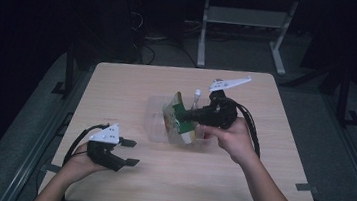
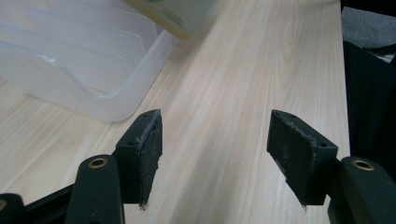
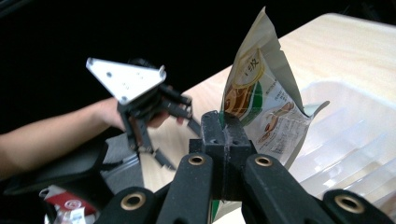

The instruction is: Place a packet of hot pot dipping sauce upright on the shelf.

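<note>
Right tool (image 1: 189, 115) clamped on the pouch's (image 3: 261, 100) edge, holding it upright over the clear bin (image 1: 156, 123) mid-surface for lowering in; left tool (image 1: 131, 152) open and empty near the front-left corner, out of the way.

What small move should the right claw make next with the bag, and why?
Probably lift the bag a little higher, until it is free of the tray. The right claw is shut on the bag's edge, and in the high view the bag hangs over the clear tray, with its lower end apparently still inside. The left claw is open and apart.
</note>
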The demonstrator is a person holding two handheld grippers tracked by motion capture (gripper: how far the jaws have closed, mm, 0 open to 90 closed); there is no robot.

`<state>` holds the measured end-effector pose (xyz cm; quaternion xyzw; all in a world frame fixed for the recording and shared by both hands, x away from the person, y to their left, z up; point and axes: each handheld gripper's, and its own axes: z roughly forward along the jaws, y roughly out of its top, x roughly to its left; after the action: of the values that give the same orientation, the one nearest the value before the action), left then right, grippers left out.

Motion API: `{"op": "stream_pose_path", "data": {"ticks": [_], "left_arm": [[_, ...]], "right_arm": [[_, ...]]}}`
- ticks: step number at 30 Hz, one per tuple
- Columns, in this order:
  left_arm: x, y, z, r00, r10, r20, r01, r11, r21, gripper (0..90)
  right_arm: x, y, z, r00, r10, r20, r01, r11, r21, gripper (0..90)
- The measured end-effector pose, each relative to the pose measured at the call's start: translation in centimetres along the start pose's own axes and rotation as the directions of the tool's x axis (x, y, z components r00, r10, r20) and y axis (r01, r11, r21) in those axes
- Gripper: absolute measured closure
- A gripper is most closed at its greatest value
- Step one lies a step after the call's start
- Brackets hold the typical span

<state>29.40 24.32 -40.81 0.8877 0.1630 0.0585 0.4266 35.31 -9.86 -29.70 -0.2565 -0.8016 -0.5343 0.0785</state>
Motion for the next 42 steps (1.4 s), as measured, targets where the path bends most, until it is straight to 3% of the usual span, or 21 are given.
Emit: {"op": "stream_pose_path", "data": {"ticks": [7,14,26,42], "left_arm": [[-0.1,0.0,0.3,0.9999,-0.004,0.013,0.004,0.9999,0.009,34.1],[-0.2,-0.1,0.7,0.9998,-0.003,0.020,0.003,0.9998,0.019,28.3],[-0.1,-0.1,0.9,0.9998,-0.004,0.018,0.003,0.9991,0.042,23.4],[-0.1,-0.4,1.1,0.9996,-0.012,0.027,0.011,0.9989,0.046,22.7]], "right_arm": [[-1.0,1.8,-0.5,0.9990,0.023,0.038,-0.022,0.9991,-0.036,90.0],[-2.1,2.5,-0.3,0.9960,0.042,0.079,-0.038,0.9978,-0.054,90.0],[-3.2,2.1,-0.1,0.9905,0.063,0.122,-0.058,0.9974,-0.043,90.0],[-5.2,0.2,1.7,0.9793,0.100,0.176,-0.101,0.9949,-0.004,90.0]]}}
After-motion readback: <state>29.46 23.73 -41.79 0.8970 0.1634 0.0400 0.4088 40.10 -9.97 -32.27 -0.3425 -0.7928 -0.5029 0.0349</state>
